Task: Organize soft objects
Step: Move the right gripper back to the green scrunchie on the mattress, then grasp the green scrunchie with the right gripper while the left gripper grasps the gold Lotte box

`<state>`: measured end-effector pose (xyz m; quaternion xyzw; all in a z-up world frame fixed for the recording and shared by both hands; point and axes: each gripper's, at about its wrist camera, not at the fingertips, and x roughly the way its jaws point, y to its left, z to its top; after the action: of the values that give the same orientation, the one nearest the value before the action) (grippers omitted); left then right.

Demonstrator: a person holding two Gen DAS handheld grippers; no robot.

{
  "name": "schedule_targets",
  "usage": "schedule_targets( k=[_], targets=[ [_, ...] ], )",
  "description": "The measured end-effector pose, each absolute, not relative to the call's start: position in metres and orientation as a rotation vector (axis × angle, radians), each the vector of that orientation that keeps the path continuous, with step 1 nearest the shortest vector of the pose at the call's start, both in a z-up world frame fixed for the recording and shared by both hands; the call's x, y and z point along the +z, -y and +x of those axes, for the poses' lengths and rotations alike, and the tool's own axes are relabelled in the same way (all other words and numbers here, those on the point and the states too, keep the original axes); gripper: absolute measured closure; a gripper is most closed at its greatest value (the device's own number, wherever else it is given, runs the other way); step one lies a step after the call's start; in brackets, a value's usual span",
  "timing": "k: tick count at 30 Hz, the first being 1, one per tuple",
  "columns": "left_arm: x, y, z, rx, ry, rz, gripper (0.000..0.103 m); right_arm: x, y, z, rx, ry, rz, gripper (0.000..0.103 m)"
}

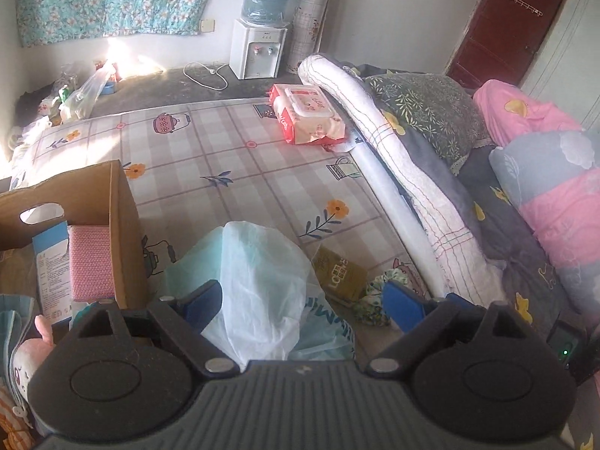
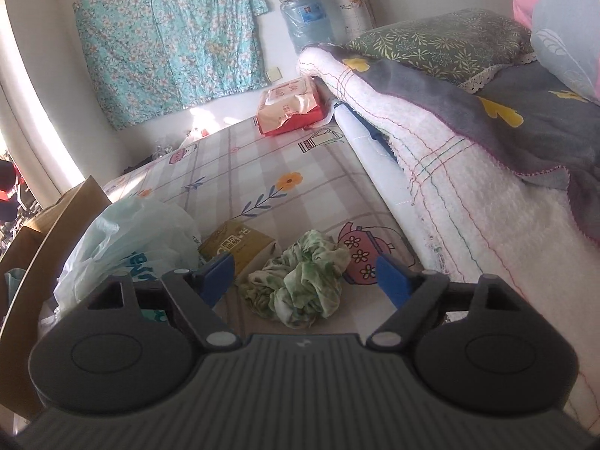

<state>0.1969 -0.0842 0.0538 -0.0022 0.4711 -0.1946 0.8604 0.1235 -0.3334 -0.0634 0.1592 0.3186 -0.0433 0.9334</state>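
A home bedroom: bed with checked floral sheet (image 1: 232, 157), stacked green leaf-print pillow (image 1: 427, 112) and quilts, white water dispenser (image 1: 257, 52), dark red door (image 1: 506, 26).

Things on the mat, placed from each gripper

Between the left gripper's (image 1: 302, 305) fingers lies a plastic bag (image 1: 258, 281); a cardboard box (image 1: 93, 225) stands to its left, a tissue pack (image 1: 339, 275) and crumpled cloth (image 1: 375, 296) to its right. Ahead of the right gripper (image 2: 305, 279) lies that cloth (image 2: 300, 285), perhaps touching the pack (image 2: 240, 245) behind it; folded bedding (image 2: 468, 187) rises on the right.
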Motion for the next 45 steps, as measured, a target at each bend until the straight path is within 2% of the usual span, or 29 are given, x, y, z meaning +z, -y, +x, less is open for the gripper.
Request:
schedule_targets(
  k=[11,14,16,18,33,37,45],
  targets=[
    [-0.005,0.174,0.268,-0.516,-1.199,0.157,0.009,-0.097,0.312,0.161,-0.046,-0.751,0.173,0.023],
    [-0.023,0.192,0.283,-0.525,-1.249,0.199,0.009,-0.103,0.311,0.154,-0.063,-0.746,0.138,0.043],
    [-0.033,0.201,0.289,-0.524,-1.276,0.224,0.009,-0.102,0.313,0.150,-0.075,-0.743,0.145,0.061],
    [-0.046,0.212,0.297,-0.520,-1.300,0.269,0.009,-0.101,0.317,0.143,-0.091,-0.745,0.160,0.071],
    [-0.099,0.240,0.315,-0.552,-1.410,0.494,0.010,-0.102,0.324,0.125,-0.122,-0.739,0.220,0.072],
    [-0.102,0.240,0.312,-0.539,-1.384,0.525,0.027,-0.102,0.322,0.125,-0.131,-0.734,0.212,0.072],
    [-0.089,0.235,0.301,-0.560,-1.298,0.482,0.028,-0.100,0.322,0.119,-0.147,-0.708,0.231,0.080]
  ],
)
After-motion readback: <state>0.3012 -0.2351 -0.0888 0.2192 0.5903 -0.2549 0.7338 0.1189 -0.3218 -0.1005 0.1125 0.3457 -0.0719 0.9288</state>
